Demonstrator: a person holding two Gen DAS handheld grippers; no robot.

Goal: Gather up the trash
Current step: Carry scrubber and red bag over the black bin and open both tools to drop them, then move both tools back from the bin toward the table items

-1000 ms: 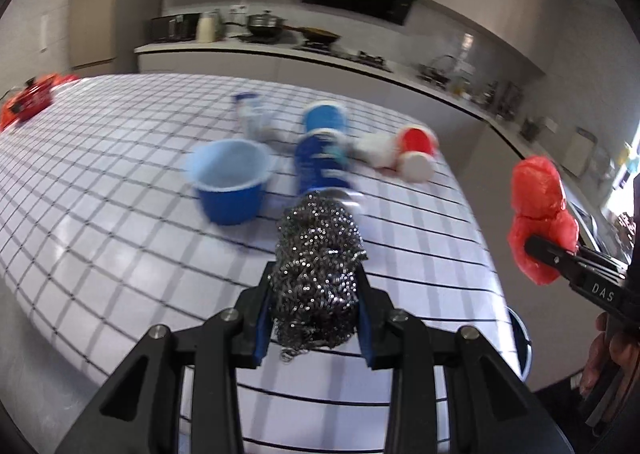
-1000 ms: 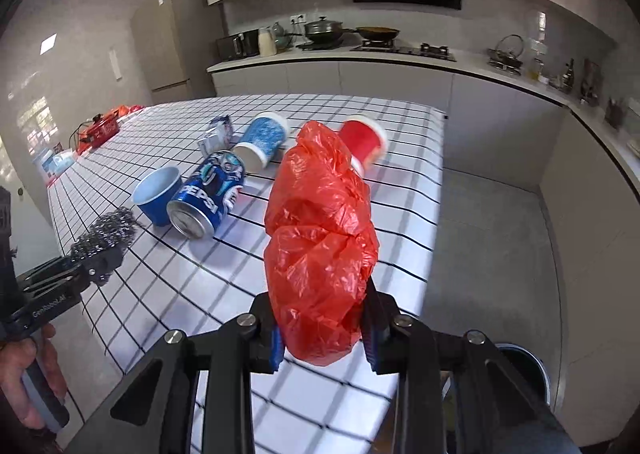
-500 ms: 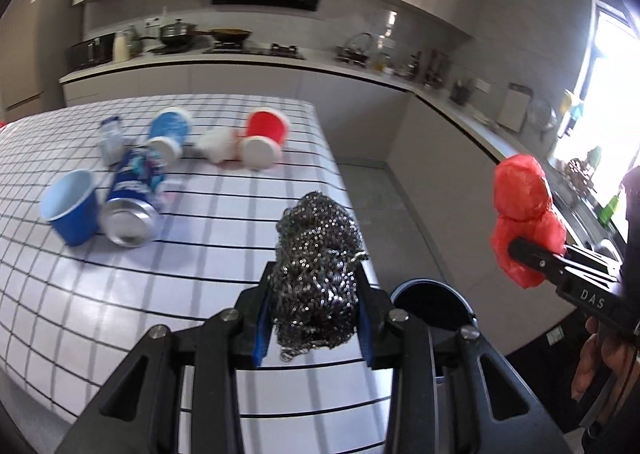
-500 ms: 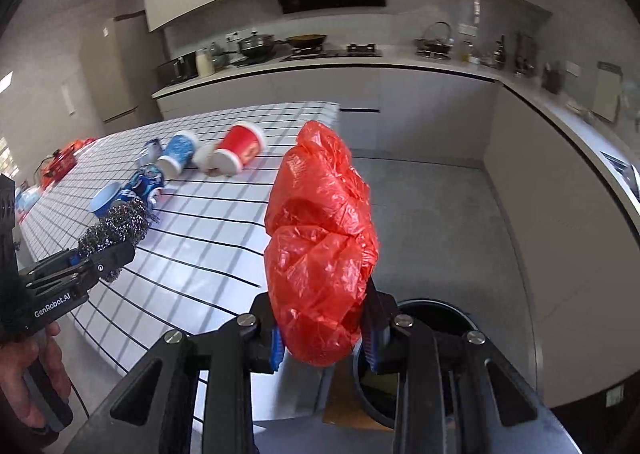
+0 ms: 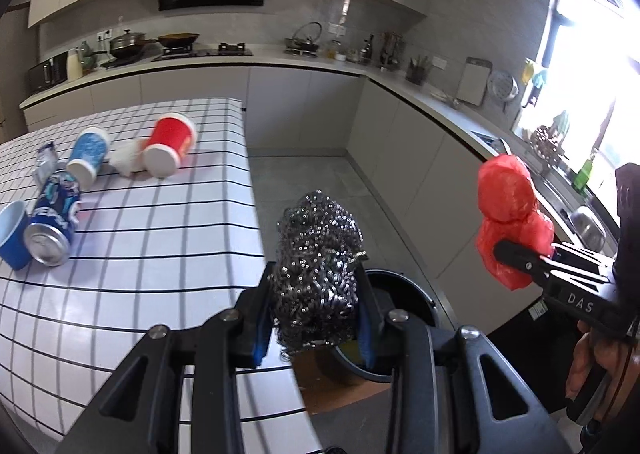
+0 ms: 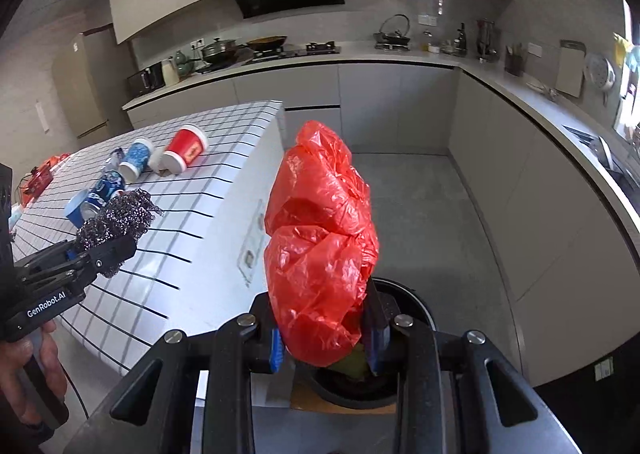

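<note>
The left gripper (image 5: 316,314) clamps a steel wool ball (image 5: 318,270) and the right gripper (image 6: 326,338) clamps a red plastic bag (image 6: 320,250), both above the dark bin (image 6: 416,310) at the lower centre, so an early release could drop them onto the floor beside it.

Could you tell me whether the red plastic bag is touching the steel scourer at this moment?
Apart. In the left wrist view the steel scourer sits in the left gripper, and open floor shows between it and the red plastic bag, held off to the right.

both tongs, left (image 5: 316,318) and right (image 6: 326,338), clamped tight, tilted downward, side by side
</note>
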